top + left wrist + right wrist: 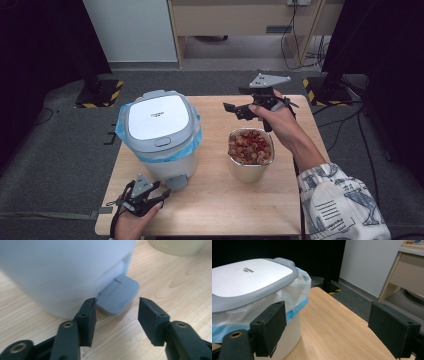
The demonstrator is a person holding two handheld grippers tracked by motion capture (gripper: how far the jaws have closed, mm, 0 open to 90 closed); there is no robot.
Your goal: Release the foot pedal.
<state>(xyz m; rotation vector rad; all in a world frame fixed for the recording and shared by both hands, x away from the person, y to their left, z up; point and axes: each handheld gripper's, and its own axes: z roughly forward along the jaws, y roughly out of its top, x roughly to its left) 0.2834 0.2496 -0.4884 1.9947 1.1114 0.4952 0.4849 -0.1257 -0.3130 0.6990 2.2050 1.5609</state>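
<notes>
Left gripper (117,315) open, bin pedal (118,297) pointing toward it

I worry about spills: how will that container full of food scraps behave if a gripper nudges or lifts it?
The container looks rigid and squat, so it probably slides rather than tips. Its scraps reach the rim, so tilting likely spills some. It may feel fairly heavy for its size.

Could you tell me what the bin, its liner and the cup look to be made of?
The bin looks like matte white plastic, with a smooth grey-rimmed lid. Its liner is thin film, translucent, bluish, crinkled below the lid. The cup seems brushed metal, judging by its pale dull sheen, though coated plastic is possible.
</notes>
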